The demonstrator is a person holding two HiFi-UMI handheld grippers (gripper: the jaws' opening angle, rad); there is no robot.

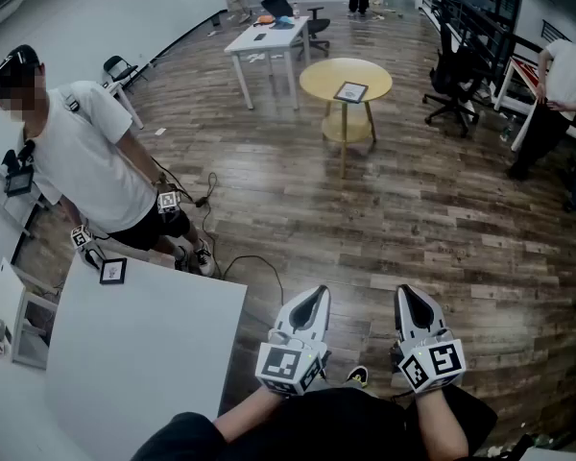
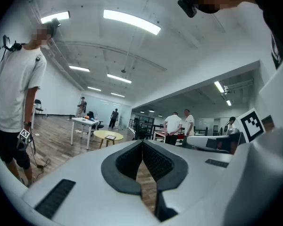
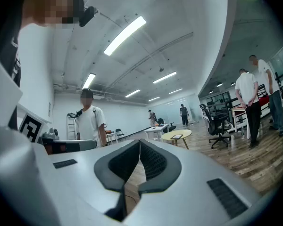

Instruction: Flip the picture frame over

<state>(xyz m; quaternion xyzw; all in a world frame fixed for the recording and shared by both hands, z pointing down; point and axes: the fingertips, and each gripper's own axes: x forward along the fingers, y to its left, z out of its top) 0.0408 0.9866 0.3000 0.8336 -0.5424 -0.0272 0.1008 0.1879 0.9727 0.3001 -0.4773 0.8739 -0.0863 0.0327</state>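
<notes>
- Picture frame (image 1: 350, 91) lies flat on the round yellow counter (image 1: 317, 83), across the wooden floor (image 1: 413, 209) and well apart from me. It also shows in the left gripper view (image 2: 110, 136) and the right gripper view (image 3: 177, 136).
- Left gripper (image 1: 317, 291) is held level at my lap and aimed toward that counter. In its own view (image 2: 142, 142) the jaws are pressed together at the tips with nothing between them.
- Right gripper (image 1: 408, 291) sits just beside the left one, also level. In its own view (image 3: 139, 141) the jaws are pressed together too, and it is empty.
- Neither gripper touches anything.
- Second frame (image 1: 113, 271) sits on the near corner of the white counter (image 1: 154, 353) at my left.
- A person in a white T-shirt (image 1: 86, 161) stands at that corner. The marker cube (image 1: 82, 238) in their hand is just beside the second frame.
- Another white counter (image 1: 259, 46) stands behind the yellow one, to its left.
- A black office chair (image 1: 451, 75) stands to the right of the yellow counter.
- A cable (image 1: 240, 262) trails on the floor between me and the person.
</notes>
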